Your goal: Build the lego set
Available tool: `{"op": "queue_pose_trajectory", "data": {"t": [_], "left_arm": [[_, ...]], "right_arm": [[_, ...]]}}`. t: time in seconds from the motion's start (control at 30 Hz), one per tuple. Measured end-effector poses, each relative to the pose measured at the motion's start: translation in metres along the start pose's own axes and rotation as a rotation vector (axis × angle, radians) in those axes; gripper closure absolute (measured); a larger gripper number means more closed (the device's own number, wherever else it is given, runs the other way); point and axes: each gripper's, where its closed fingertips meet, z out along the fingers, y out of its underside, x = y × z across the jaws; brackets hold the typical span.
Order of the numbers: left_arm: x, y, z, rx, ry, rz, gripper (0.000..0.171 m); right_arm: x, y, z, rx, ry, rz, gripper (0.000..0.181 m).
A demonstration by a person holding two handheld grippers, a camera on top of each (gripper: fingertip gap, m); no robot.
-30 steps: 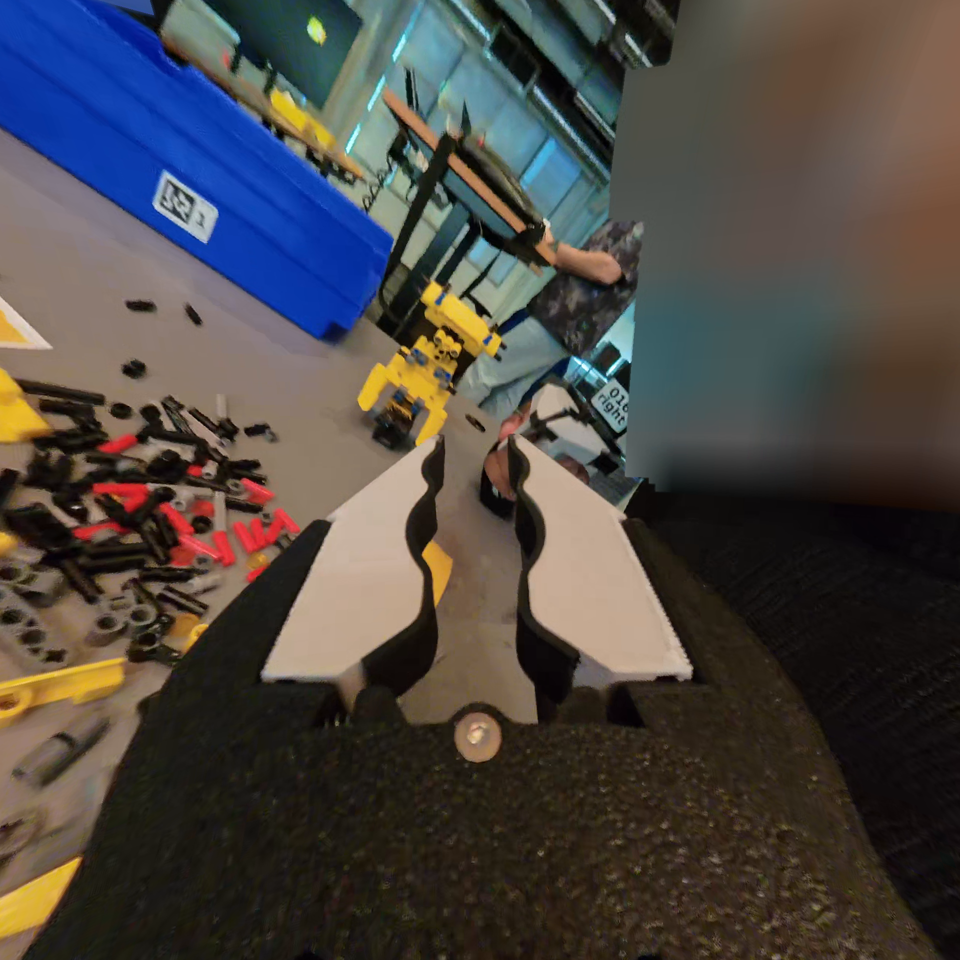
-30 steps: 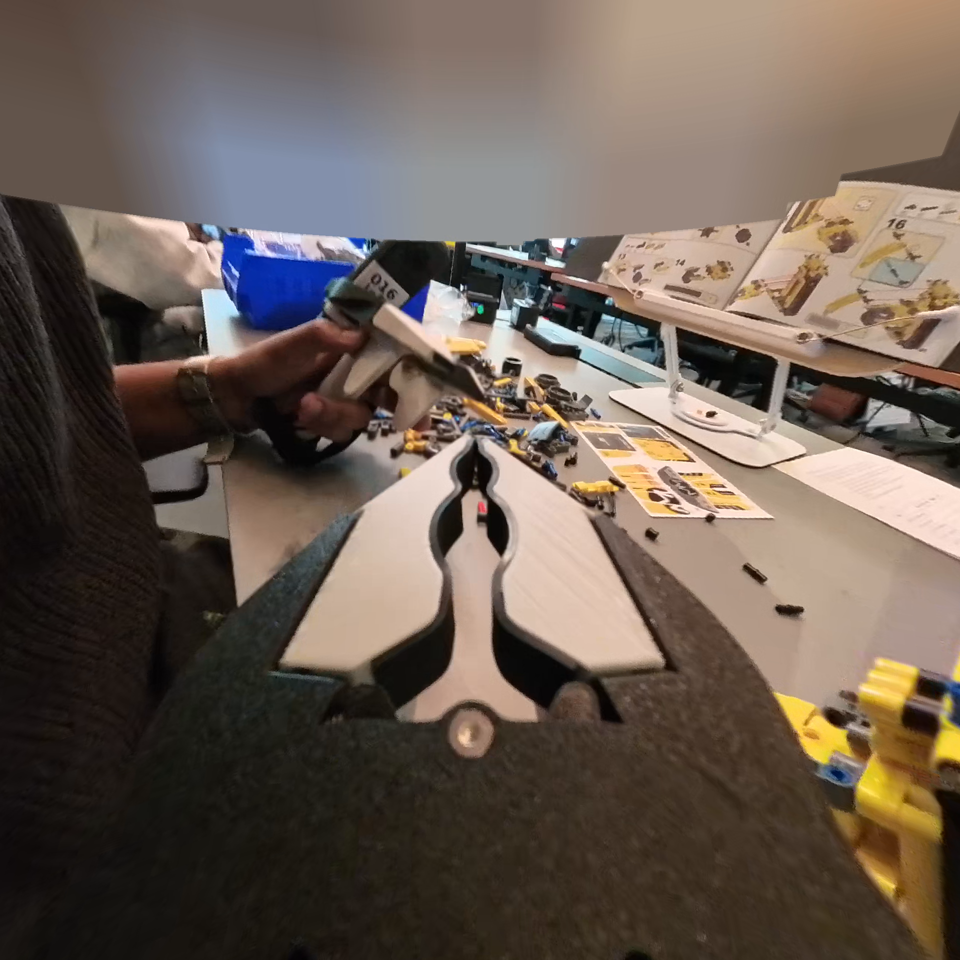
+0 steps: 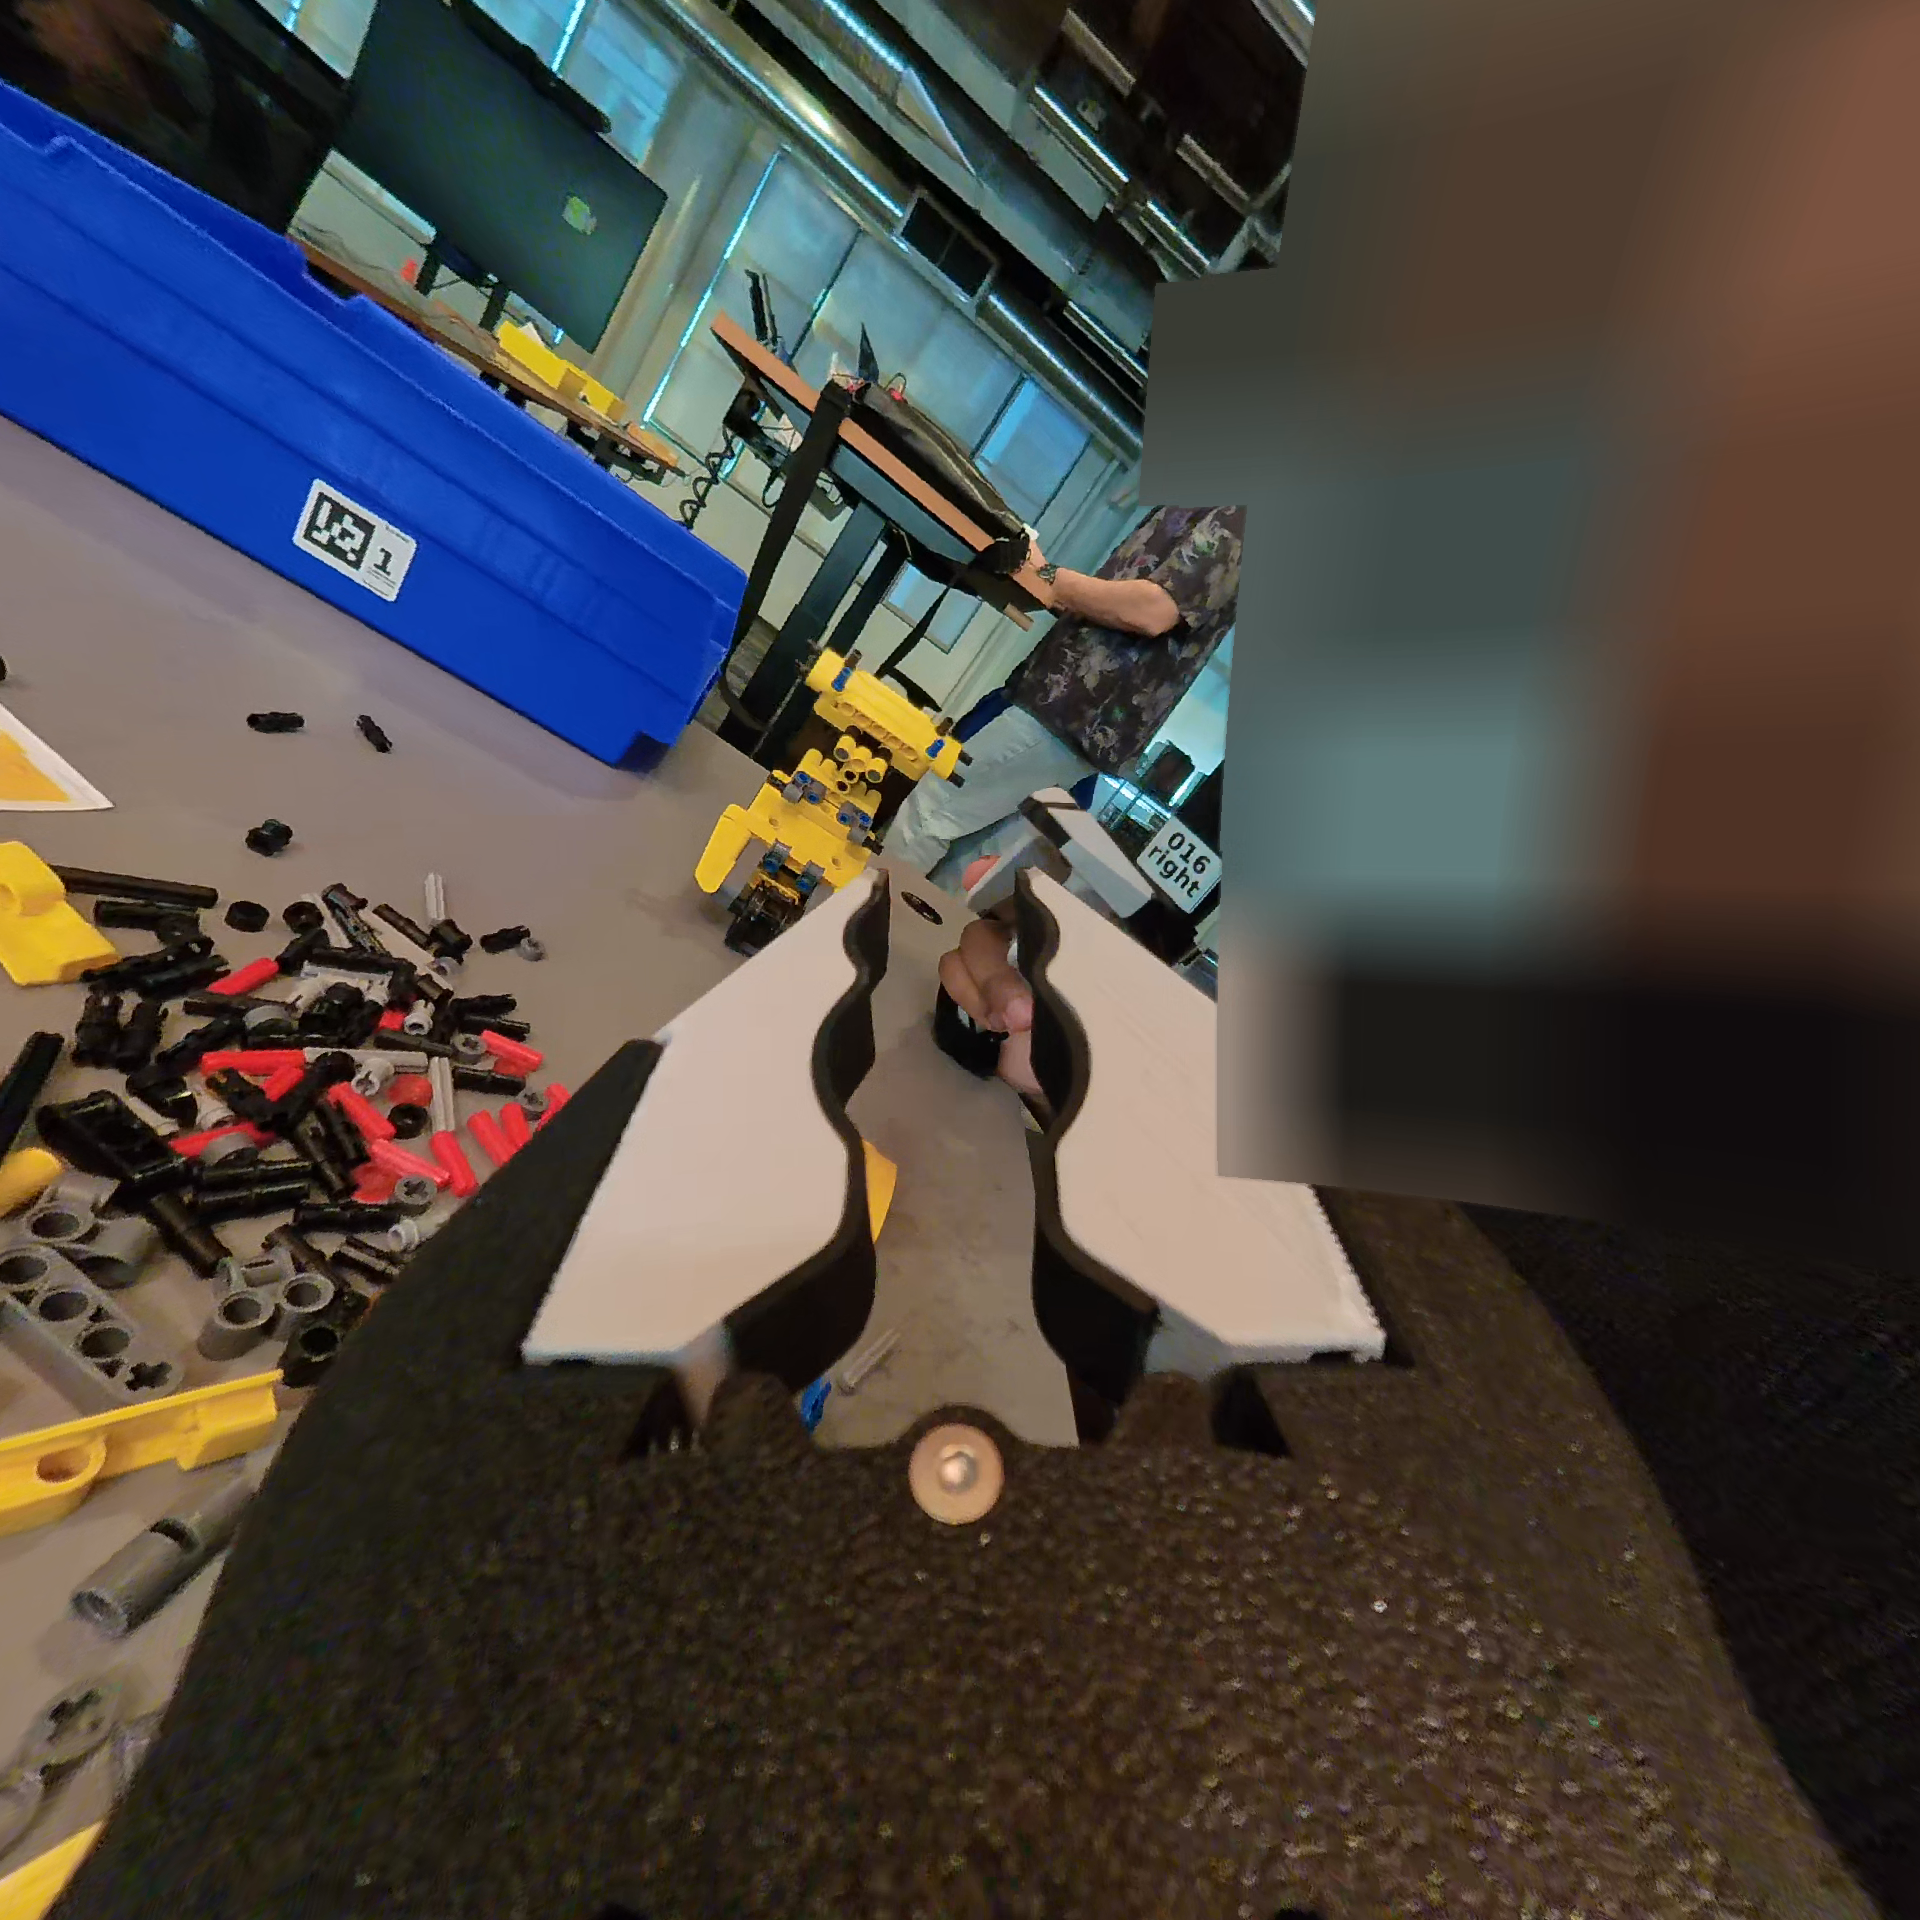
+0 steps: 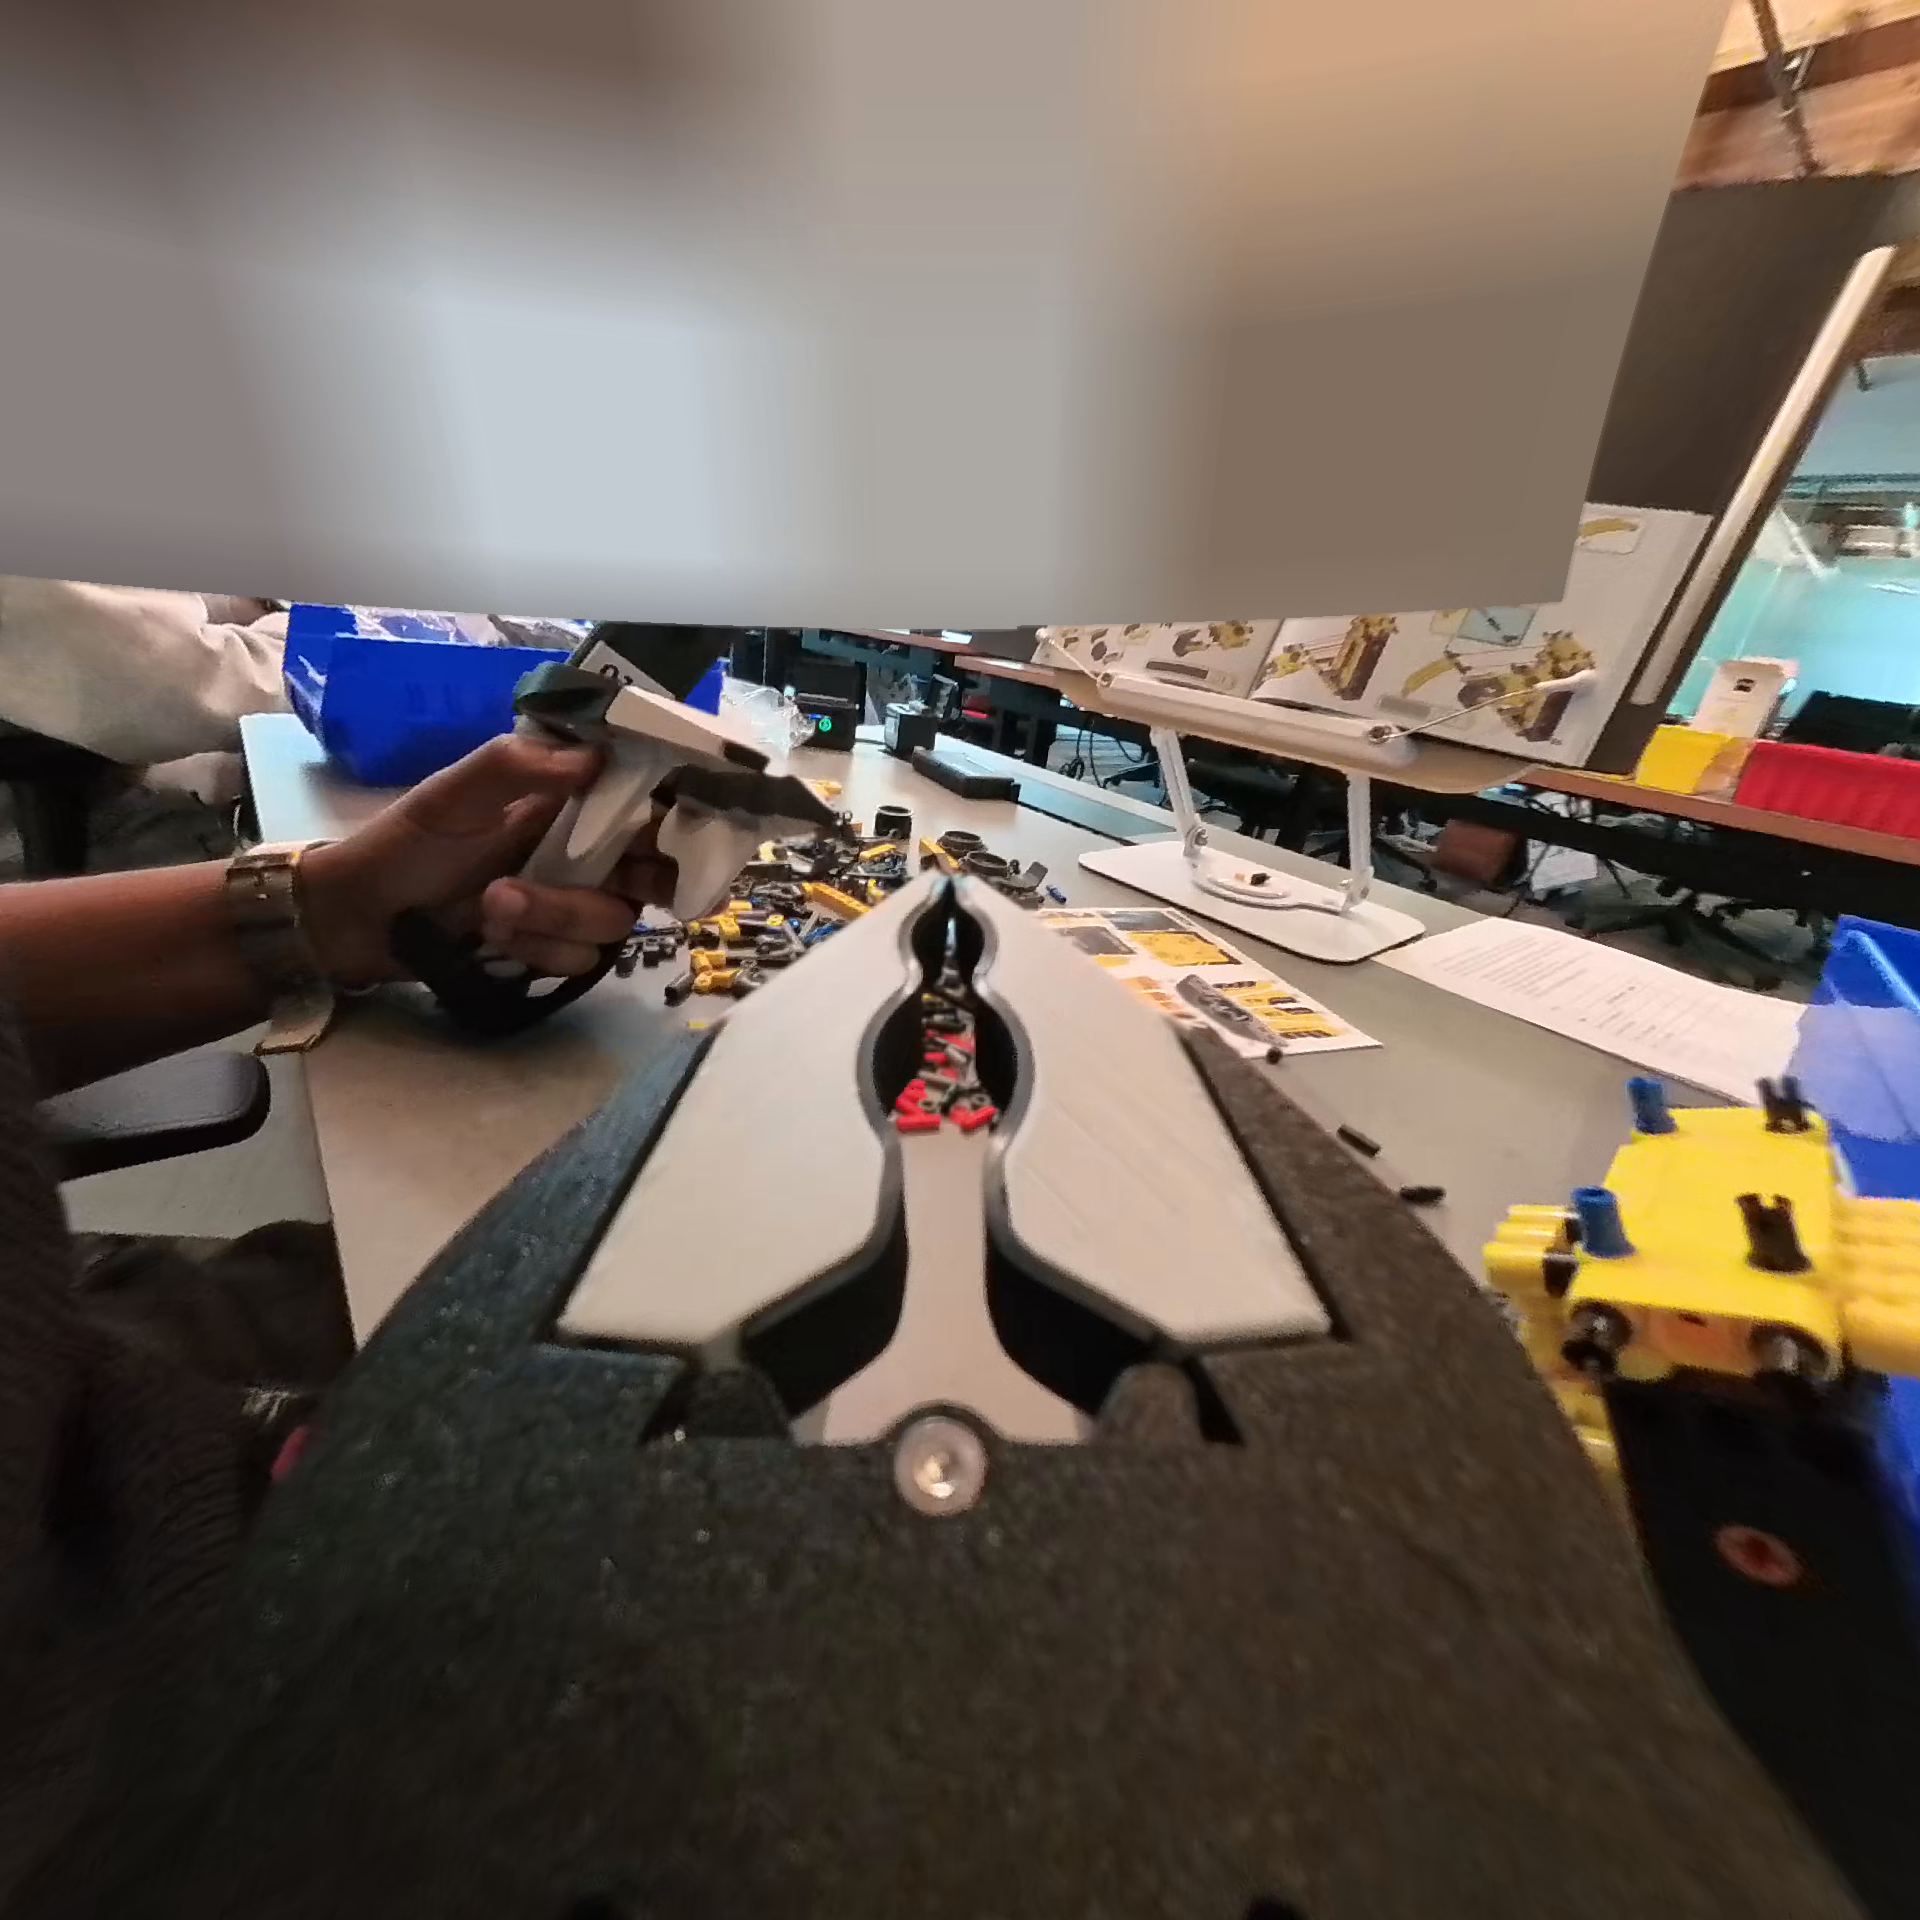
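The left gripper has its jaws apart with a clear gap, holding nothing; a hand grips its handle, wrist level. The right gripper has its tips pressed together, empty

grey table, glazed wall behind

Blue bin on grey table, scattered bricks, yellow model, instruction booklet
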Motion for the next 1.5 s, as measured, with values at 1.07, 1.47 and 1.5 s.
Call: {"op": "queue_pose_trajectory", "data": {"t": [1.07,1.47,1.5], "left_arm": [[0.023,0.016,0.009,-0.065,0.147,-0.035,0.147],[0.025,0.014,0.007,-0.048,0.153,-0.029,0.147],[0.025,0.013,0.007,-0.045,0.152,-0.030,0.147]], "right_arm": [[-0.176,0.178,-0.072,-0.932,-0.437,-0.043,0.165],[-0.193,0.225,-0.079,-1.101,-0.596,-0.086,0.165],[-0.194,0.229,-0.079,-1.109,-0.603,-0.092,0.165]]}}
